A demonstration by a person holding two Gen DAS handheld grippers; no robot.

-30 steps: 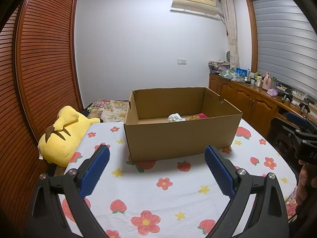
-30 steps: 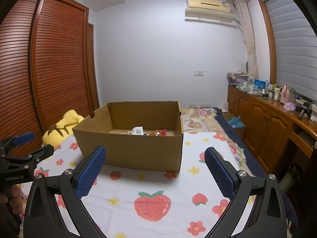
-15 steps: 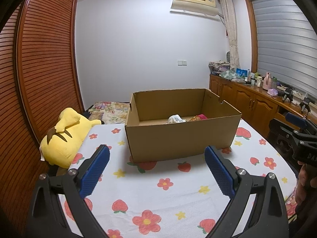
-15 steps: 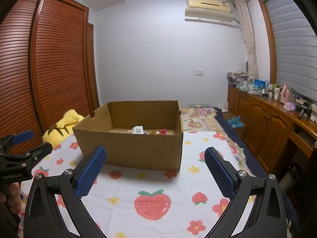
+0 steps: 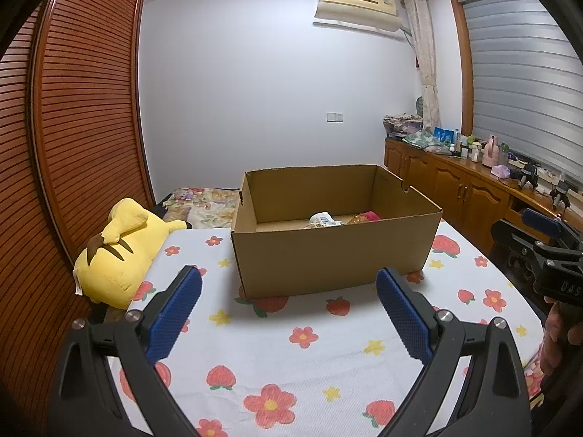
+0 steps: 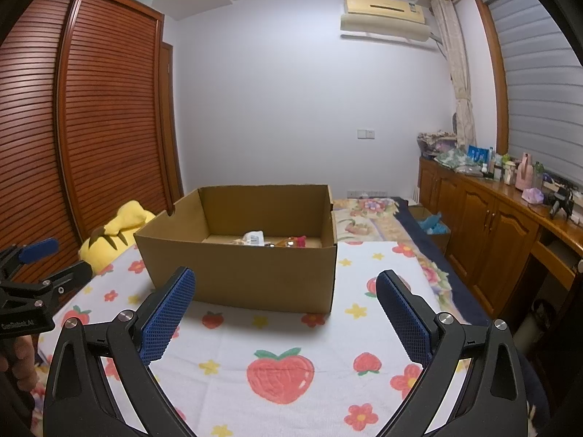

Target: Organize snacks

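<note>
Cardboard box, centre frame: matt brown corrugated card, raw cut edges. Surface beneath it: white woven cloth, nubbly weave, printed strawberries and flowers. Left gripper fingers: blue rubbery pads, fine knurled grid; frame black matt plastic, bright metal bolt heads. Right gripper built alike. Plush toy, left: yellow fleecy fabric. Wardrobe doors, upper left: slatted reddish wood, semi-gloss. Cabinet, right: glossy varnished wood.

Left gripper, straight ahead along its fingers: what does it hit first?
Probably the near wall of the cardboard box. The left gripper is open and empty, hovering over the flowered sheet, and the box sits centered ahead. Depth is unclear; a downward tilt would meet the sheet first.
</note>
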